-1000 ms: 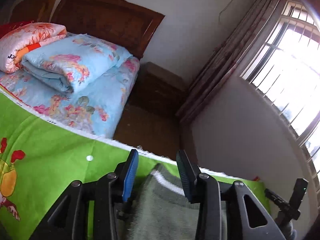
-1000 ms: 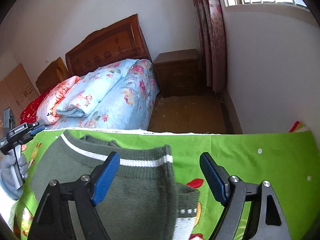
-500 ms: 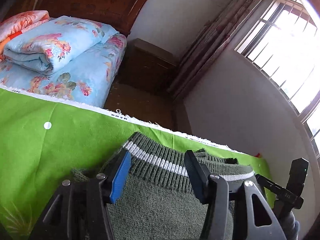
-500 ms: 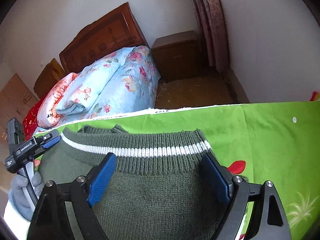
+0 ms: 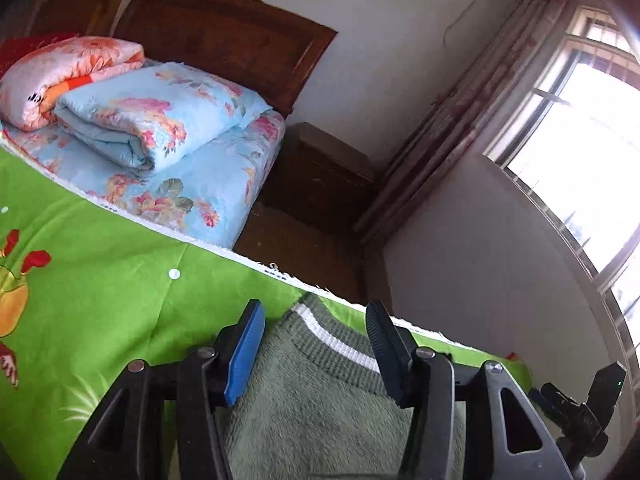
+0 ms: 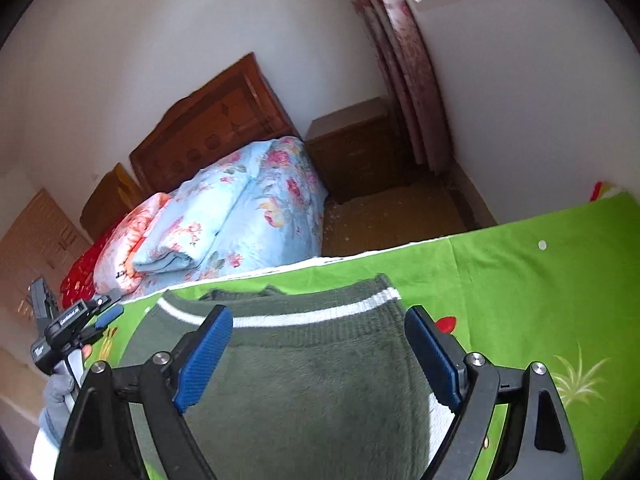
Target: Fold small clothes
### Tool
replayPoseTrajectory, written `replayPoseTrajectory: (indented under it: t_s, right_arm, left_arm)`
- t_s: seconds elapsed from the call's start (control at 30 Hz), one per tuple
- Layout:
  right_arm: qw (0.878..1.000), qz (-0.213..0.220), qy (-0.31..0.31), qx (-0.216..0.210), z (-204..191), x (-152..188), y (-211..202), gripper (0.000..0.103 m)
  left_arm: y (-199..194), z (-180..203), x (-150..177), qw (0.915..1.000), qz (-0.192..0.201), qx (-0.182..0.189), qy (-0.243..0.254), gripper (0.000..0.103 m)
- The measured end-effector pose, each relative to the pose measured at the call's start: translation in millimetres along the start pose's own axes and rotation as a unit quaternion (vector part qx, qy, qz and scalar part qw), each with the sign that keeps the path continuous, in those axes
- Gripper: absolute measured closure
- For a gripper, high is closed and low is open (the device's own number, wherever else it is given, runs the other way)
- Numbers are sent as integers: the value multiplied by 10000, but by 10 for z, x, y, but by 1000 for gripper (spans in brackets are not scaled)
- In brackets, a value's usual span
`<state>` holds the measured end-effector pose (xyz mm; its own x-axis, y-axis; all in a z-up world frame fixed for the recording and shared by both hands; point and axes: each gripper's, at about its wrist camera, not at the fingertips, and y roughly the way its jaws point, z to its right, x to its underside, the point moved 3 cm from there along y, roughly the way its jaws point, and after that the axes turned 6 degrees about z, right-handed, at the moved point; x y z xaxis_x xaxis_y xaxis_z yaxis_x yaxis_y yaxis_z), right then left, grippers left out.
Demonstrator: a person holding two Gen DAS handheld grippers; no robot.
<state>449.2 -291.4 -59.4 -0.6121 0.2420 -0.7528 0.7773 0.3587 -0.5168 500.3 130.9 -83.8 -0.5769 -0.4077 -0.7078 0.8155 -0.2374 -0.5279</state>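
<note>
A small dark green knit sweater (image 6: 308, 376) with a white stripe near its ribbed hem lies folded on the bright green printed cloth (image 6: 520, 280). It also shows in the left wrist view (image 5: 320, 396). My left gripper (image 5: 316, 344) is open, its jaws standing over the sweater's left part without gripping it. My right gripper (image 6: 320, 356) is open wide above the sweater's middle, empty. The left gripper's body (image 6: 68, 332) shows at the left of the right wrist view. The right gripper's body (image 5: 580, 412) shows at the lower right of the left wrist view.
Beyond the cloth's far edge stands a bed with folded floral quilts (image 5: 156, 120) and a wooden headboard (image 5: 224, 32). A wooden nightstand (image 6: 356, 144), curtains (image 6: 400, 60) and a window (image 5: 580, 128) are at the right. Bare green cloth (image 5: 80, 280) lies to the sweater's left.
Both grippers have tilted up and drawn back from the sweater's hem. The left gripper has opened wider. The sweater lies flat, with the sleeve folded under.
</note>
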Motion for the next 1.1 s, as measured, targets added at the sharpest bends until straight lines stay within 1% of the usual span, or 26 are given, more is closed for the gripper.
replayPoseTrajectory:
  t_s: [0.07, 0.1, 0.17, 0.23, 0.3, 0.33, 0.37, 0.4, 0.43, 0.47, 0.53, 0.6, 0.67, 0.73, 0.8, 0.83, 0.87, 1.03, 1.1]
  right_arm:
    - [9986, -122, -508, -65, -265, 160, -137, 0]
    - [9969, -246, -747, -50, -381, 275, -167, 0]
    - [9918, -450, -1190, 81, -541, 547, -197, 0]
    - [9881, -701, -1353, 227, -583, 821, -162, 0]
    - [9858, -917, -1331, 462, -473, 1058, -117, 0]
    - [9839, -1053, -1290, 643, -393, 1149, -74, 0]
    - [9834, -1160, -1200, 712, -303, 1219, -48, 0]
    - [9856, -970, -1243, 604, -284, 1231, -114, 0]
    - [9860, -950, -1215, 641, -251, 1229, -160, 0]
    - [9858, -990, -1149, 715, -236, 1219, -201, 0]
    - [9875, -869, -1054, 790, -263, 1184, -353, 0]
    - [9904, -680, -1012, 651, -347, 1190, -526, 0]
    - [9898, -606, -1146, 586, -446, 1264, -631, 0]
    - [9860, -765, -1335, 649, -485, 1410, -587, 0]
    - [9823, -1085, -1309, 790, -379, 1572, -445, 0]
    - [9822, -1041, -1346, 801, -327, 1628, -447, 0]
    - [9831, -891, -1428, 715, -324, 1647, -488, 0]
    - [9890, -828, -1102, 542, -227, 1622, -543, 0]
    - [9891, -778, -1134, 532, -226, 1640, -559, 0]
  left_arm:
    - [-186, 181, 144, 9973, -142, -170, 696, 41]
    - [-236, 259, 254, 9938, -253, -277, 1047, 40]
    - [-270, 377, 546, 9833, -543, -488, 1665, 40]
    - [-274, 402, 847, 9727, -755, -700, 2080, 40]
    - [-205, 333, 1095, 9632, -1022, -987, 2283, 40]
    - [-182, 276, 1167, 9618, -1032, -1037, 2314, 38]
    - [-220, 238, 1172, 9660, -846, -910, 2266, 38]
    - [-232, 193, 1171, 9685, -868, -839, 2178, 38]
    - [-255, 164, 1157, 9707, -910, -822, 2066, 38]
    - [-289, 156, 1144, 9708, -930, -899, 2020, 38]
    - [-398, 203, 1159, 9669, -870, -1112, 2125, 38]
    - [-542, 283, 1215, 9650, -720, -1116, 2261, 38]
    - [-637, 324, 1319, 9625, -656, -1142, 2373, 38]
    - [-654, 308, 1425, 9581, -661, -1256, 2488, 38]
    - [-697, 282, 1485, 9568, -566, -1247, 2563, 38]
    - [-705, 260, 1497, 9566, -602, -1252, 2561, 38]
    - [-713, 241, 1506, 9561, -641, -1250, 2571, 38]
    - [-714, 222, 1578, 9495, -712, -1288, 2772, 38]
    - [-709, 216, 1588, 9495, -676, -1297, 2777, 38]
